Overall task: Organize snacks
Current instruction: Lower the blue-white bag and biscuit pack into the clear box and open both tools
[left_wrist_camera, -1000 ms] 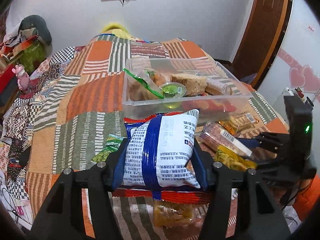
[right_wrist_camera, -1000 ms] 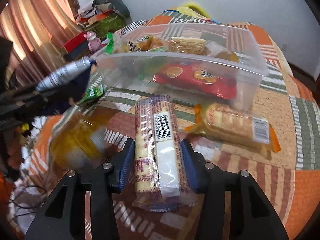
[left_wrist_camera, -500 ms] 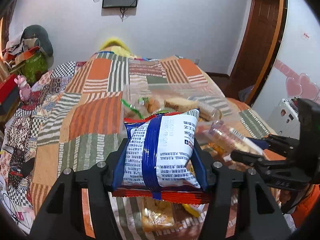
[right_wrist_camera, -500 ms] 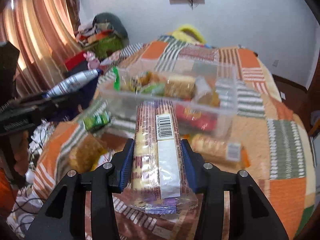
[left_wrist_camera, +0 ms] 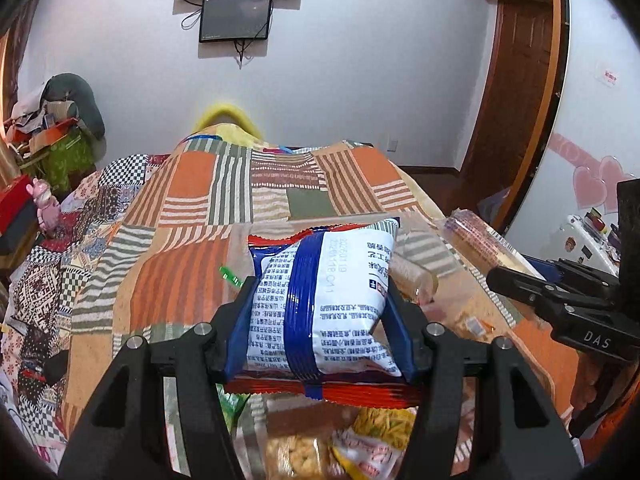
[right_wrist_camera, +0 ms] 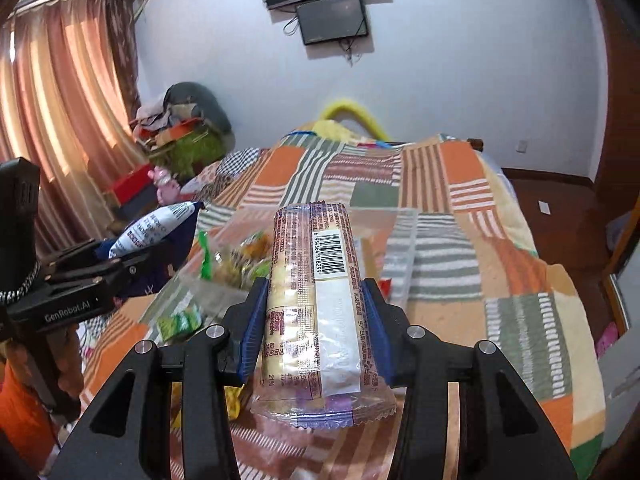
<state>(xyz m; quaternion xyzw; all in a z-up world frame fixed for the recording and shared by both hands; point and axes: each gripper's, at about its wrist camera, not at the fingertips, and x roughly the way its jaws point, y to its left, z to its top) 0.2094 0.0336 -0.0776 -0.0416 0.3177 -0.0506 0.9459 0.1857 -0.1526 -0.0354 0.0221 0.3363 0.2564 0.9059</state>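
- carrying two snacks at once: the left gripper (left_wrist_camera: 320,312) is clamped on a white and blue pillow bag (left_wrist_camera: 320,300), and the right gripper (right_wrist_camera: 314,328) is clamped on a long cracker sleeve (right_wrist_camera: 316,304); both are lifted clear of the bed (right_wrist_camera: 520,280).
- judging by the task, this is the transfer step, with the clear plastic bin (right_wrist_camera: 400,248) as the likely target; it sits mid-bed, ahead of and below both grippers, partly hidden behind the held packs.
- the next move calls for bringing each pack over the bin's open top, lowering it, then parting the jaws; going one at a time would keep the two grippers from crowding each other over the bin.
- the pillow bag is puffy, glossy film with a crimped red seam at the near end; it gives under the blue pads (left_wrist_camera: 240,332), so it may slip if squeezed lightly.
- the cracker sleeve is a stiff, rounded stack in clear crinkly wrap with a barcode label, held by its sides.
- loose packets (left_wrist_camera: 372,440) lie on the bed's near edge below the left gripper, not yet picked up.
- the bed cover is a soft patchwork of orange, green and striped cloth.
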